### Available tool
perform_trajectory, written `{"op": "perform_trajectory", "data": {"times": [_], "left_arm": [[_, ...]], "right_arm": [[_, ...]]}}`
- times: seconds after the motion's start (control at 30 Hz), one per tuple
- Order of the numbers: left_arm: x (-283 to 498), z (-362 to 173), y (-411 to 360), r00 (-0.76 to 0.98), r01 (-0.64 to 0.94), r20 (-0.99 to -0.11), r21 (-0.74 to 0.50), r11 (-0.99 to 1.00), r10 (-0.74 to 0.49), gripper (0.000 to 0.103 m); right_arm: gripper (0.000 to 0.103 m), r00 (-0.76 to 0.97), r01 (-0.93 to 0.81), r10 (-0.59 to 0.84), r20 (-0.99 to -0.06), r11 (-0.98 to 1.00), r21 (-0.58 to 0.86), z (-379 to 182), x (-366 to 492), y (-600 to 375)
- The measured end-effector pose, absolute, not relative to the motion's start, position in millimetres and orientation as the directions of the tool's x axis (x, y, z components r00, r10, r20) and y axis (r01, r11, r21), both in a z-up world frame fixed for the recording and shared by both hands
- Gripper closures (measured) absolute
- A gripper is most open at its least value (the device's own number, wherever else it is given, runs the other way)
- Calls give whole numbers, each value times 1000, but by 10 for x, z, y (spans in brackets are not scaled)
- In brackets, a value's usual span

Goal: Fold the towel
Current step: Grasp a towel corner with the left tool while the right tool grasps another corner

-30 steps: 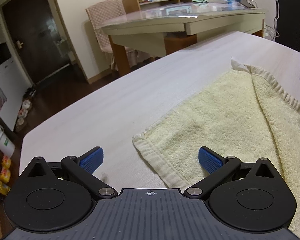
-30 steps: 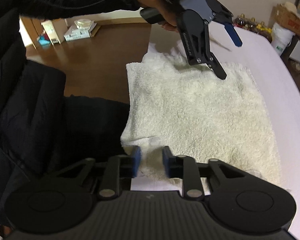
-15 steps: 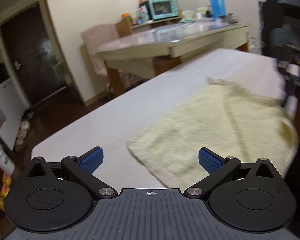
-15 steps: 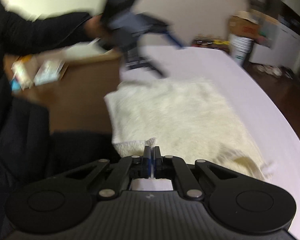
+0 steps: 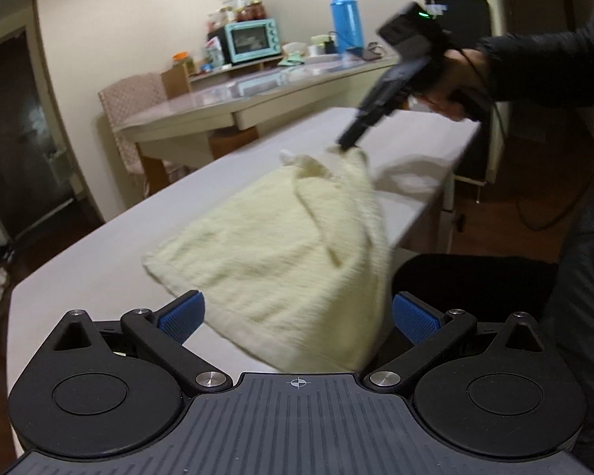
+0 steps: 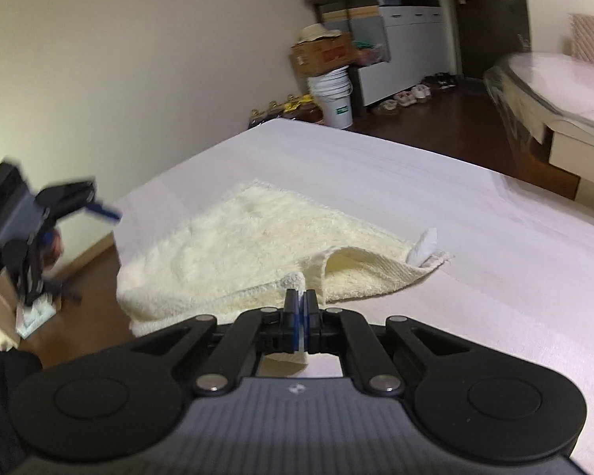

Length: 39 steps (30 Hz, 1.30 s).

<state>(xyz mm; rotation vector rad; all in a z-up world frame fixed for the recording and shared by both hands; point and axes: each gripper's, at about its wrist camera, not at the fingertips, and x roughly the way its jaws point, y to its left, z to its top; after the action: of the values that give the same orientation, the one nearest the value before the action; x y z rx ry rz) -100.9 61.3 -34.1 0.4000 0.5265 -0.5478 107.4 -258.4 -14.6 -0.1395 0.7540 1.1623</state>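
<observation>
Tongs [image 6: 300, 304], 1 of 2, pinch 1 towel [image 6: 233, 245].

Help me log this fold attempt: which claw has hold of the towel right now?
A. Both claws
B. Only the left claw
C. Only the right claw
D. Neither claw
C. The right claw is shut on a raised corner of the towel, while the left claw stands wide open with its blue pads apart, gripping nothing.

Right hand-held gripper [image 5: 346, 146] lifts the towel [image 5: 289, 253] corner (blurred).
</observation>
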Motion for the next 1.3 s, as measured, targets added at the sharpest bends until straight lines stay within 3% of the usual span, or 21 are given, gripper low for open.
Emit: {"op": "perform_trajectory", "data": {"times": [0.1,0.13,0.17,0.2,0.23,0.33,0.43,0.57,0.83,0.93,1.0,1.07,1.1,1.17,1.23,1.3], "left_arm": [[-1074,-408,517,741,587,-568,289,756,-358,3],[-1096,-430,485,745,588,-568,313,746,-349,9],[-1117,-452,454,750,589,-567,337,735,-341,24],[-1139,-475,422,754,589,-567,360,723,-332,33],[-1161,-497,390,758,589,-566,383,711,-324,38],[-1226,-564,294,772,588,-562,450,672,-299,37],[-1291,-631,201,788,580,-553,517,630,-272,29],[-1461,-792,122,867,484,-462,696,530,-186,28],[-1485,-1151,-35,885,466,-429,789,400,-184,28],[-1499,-1327,-79,915,402,-367,853,333,-165,30],[-1503,-1413,-95,929,367,-336,881,298,-154,40],[-1502,-1489,-96,943,329,-302,908,259,-137,58],[-1513,-1502,-92,948,315,-291,917,246,-131,62],[-1538,-1436,-80,948,315,-289,913,258,-134,82],[-1537,-1296,-38,937,349,-319,888,299,-146,93],[-1507,-1080,51,907,421,-388,831,363,-163,94]], "right_arm": [[101,194,-868,758,-623,428,251,-162,1053,-2555],[101,191,-866,760,-622,428,257,-159,1052,-2558],[101,187,-863,763,-618,429,268,-152,1054,-2570],[101,192,-861,763,-617,433,268,-146,1046,-2579],[101,194,-859,762,-617,436,268,-144,1040,-2588],[101,192,-857,757,-624,439,269,-158,1027,-2619],[101,189,-851,761,-621,442,282,-165,1028,-2634],[101,189,-818,779,-598,461,343,-152,1062,-2698],[101,224,-807,824,-520,456,374,162,1064,-2738],[101,230,-812,825,-516,455,365,229,1062,-2705],[101,235,-814,824,-515,457,359,250,1060,-2693],[101,239,-816,821,-519,459,350,268,1052,-2687],[101,242,-815,818,-522,463,348,267,1049,-2691],[101,243,-813,814,-527,467,347,256,1045,-2699],[101,244,-810,809,-535,473,347,233,1041,-2706],[101,238,-804,804,-544,478,355,176,1045,-2723]]}}
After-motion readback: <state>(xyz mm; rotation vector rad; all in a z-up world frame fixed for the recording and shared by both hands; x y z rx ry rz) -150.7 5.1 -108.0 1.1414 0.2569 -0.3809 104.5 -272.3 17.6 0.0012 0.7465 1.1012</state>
